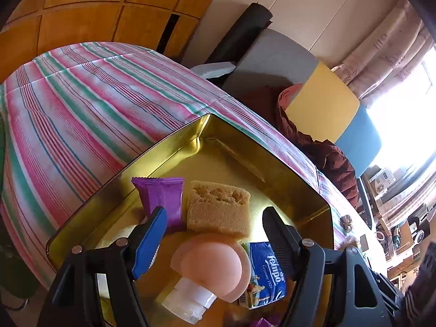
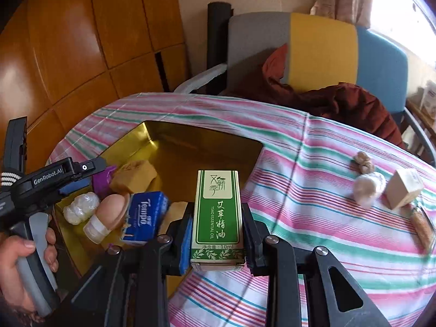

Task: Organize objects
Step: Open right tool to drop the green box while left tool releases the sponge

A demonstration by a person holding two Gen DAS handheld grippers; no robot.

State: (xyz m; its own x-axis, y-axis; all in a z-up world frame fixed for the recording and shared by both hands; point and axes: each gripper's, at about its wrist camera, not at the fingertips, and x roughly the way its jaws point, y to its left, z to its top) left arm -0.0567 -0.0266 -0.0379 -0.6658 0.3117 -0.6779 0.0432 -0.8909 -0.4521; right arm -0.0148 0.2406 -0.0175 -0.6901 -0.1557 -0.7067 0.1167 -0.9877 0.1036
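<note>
We pinch the green-and-white cardboard essential-oil box [image 2: 217,218] upright in the right claw [image 2: 217,241], over the near rim of the gold metal tin [image 2: 174,136]. Our left claw [image 1: 212,229] hangs spread above the tin's contents.

One gold tin tray [image 2: 152,136] is seen on the striped worktop [image 2: 313,218]. Inside the tray six things are counted: one purple sachet [image 1: 162,199], one yellow sponge block [image 1: 219,208], one peach mushroom-shaped toy [image 1: 215,261], one blue Tempo tissue pack [image 1: 265,269], one white crumpled wrapper [image 2: 81,207] and one further purple scrap [image 1: 263,323] at the tray's near edge. One green essential-oil box [image 2: 218,218] is counted at the tray's right rim. To the right of the tray, four things are counted: one knotted twine bundle [image 2: 363,162], one white wrapped ball [image 2: 368,186], one small beige box [image 2: 404,189] and one cork-stoppered vial [image 2: 422,224].
</note>
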